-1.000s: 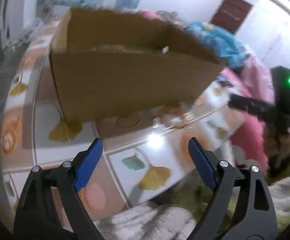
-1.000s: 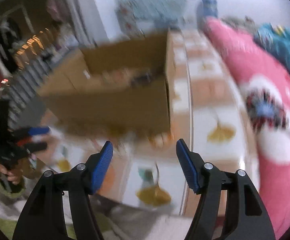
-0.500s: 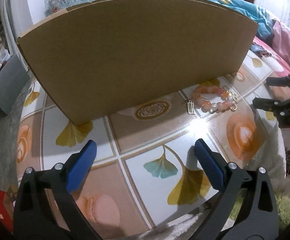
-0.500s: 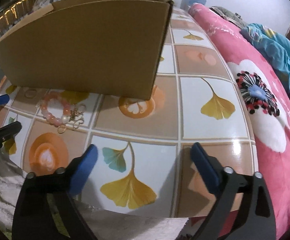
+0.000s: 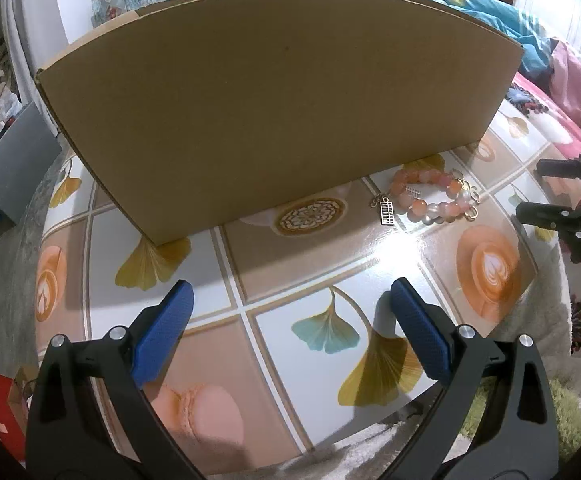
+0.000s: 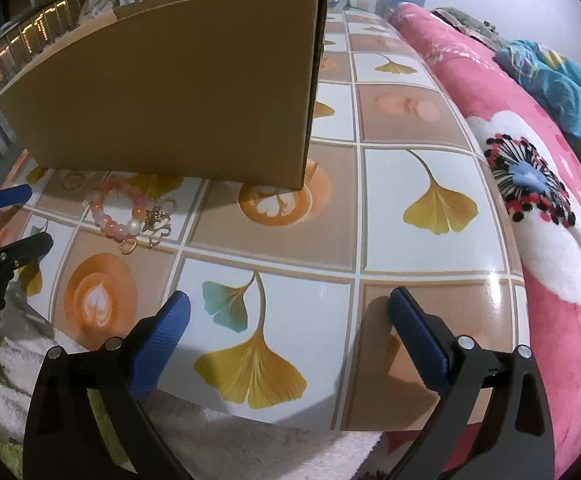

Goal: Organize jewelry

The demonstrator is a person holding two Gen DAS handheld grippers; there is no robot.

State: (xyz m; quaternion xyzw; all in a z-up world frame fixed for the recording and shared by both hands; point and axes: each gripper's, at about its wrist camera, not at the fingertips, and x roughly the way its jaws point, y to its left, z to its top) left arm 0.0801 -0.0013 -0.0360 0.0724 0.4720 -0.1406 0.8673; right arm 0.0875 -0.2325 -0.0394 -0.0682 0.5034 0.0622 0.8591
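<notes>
Both claws, left gripper (image 5: pixel 290 304) and right gripper (image 6: pixel 288 312), hang released and empty over the tiled table (image 6: pixel 430 216).
Approach step, nothing picked yet: beaded bracelet (image 5: pixel 430 196) with charms lies just beside the cardboard box (image 5: pixel 274 104) wall. Next move likely needs a low, narrow pinch on the beads.

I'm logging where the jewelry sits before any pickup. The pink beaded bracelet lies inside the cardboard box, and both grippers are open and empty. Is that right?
Not quite. The pink beaded bracelet lies on the tiled table in front of the cardboard box, not inside it; both wrist views show this. The rest holds: the left gripper and right gripper are open and empty.
</notes>
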